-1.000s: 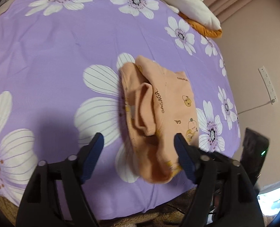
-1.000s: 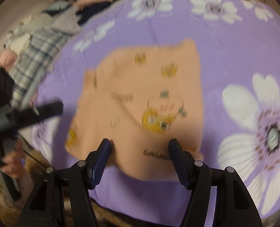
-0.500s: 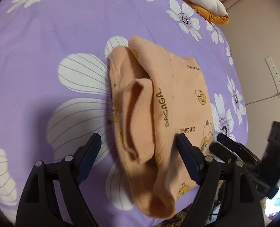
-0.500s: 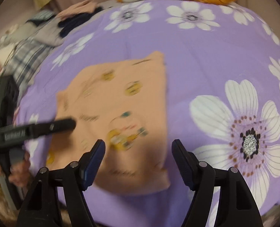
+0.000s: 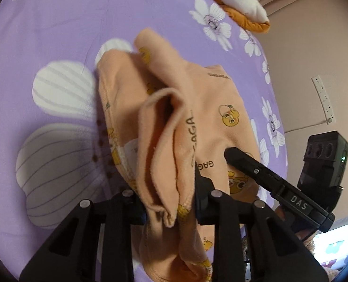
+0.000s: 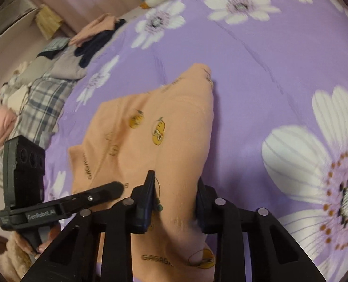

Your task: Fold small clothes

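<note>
A small peach garment (image 5: 211,108) printed with yellow ducks and "GAGAGA" lies partly folded on the purple flowered bedsheet (image 5: 56,35). My left gripper (image 5: 170,202) is shut on a bunched, folded edge of it at the near side. The right gripper's finger shows in the left wrist view (image 5: 244,162) resting on the cloth. In the right wrist view the garment (image 6: 164,127) spreads ahead, and my right gripper (image 6: 175,202) is shut on its near edge. The left gripper also shows there at the left (image 6: 63,204).
A white and orange pillow (image 5: 242,2) lies at the far corner of the bed. A pile of other clothes, plaid, grey, navy and pink (image 6: 46,80), sits along the bed's left side. A wall with a socket strip (image 5: 323,101) is to the right.
Both grippers moved in onto the garment's near edge and went from open to shut on the cloth. The folded edge now rises bunched between the left fingers.
</note>
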`<state>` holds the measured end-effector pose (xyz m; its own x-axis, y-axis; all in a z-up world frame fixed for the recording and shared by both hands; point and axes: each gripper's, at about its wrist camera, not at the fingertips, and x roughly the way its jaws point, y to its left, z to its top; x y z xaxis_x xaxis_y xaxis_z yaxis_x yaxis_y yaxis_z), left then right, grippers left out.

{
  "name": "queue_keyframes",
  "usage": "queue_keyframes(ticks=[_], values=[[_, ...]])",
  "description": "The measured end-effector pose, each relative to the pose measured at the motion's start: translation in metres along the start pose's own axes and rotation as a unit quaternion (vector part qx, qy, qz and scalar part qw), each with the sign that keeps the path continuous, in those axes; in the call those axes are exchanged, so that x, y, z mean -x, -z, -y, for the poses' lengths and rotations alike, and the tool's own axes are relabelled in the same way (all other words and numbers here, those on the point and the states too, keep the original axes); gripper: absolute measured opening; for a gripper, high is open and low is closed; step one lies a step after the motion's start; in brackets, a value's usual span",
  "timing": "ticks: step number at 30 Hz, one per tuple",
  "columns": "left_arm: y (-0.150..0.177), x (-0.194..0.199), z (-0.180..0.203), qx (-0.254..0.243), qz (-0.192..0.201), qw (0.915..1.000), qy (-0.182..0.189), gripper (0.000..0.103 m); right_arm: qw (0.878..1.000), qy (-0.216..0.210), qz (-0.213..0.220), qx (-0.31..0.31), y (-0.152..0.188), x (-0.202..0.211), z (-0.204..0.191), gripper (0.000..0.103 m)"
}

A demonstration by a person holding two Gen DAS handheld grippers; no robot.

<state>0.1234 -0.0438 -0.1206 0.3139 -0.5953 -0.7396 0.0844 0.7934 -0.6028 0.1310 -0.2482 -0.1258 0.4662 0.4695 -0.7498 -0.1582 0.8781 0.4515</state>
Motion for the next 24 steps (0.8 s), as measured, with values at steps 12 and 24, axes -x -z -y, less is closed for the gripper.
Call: queue_keyframes(ticks=[12,24], values=[[-0.032,-0.012,0.03,-0.067,0.056,0.9951,-0.047,0.028,0.998,0.0,0.052,0.03,-0.048,0.015,0.007,0.031],[-0.031,-0.026,0.018,-0.092,0.038,0.9825,-0.158,0.07,0.998,0.066,0.01,-0.001,-0.036,-0.012,0.032,0.052]])
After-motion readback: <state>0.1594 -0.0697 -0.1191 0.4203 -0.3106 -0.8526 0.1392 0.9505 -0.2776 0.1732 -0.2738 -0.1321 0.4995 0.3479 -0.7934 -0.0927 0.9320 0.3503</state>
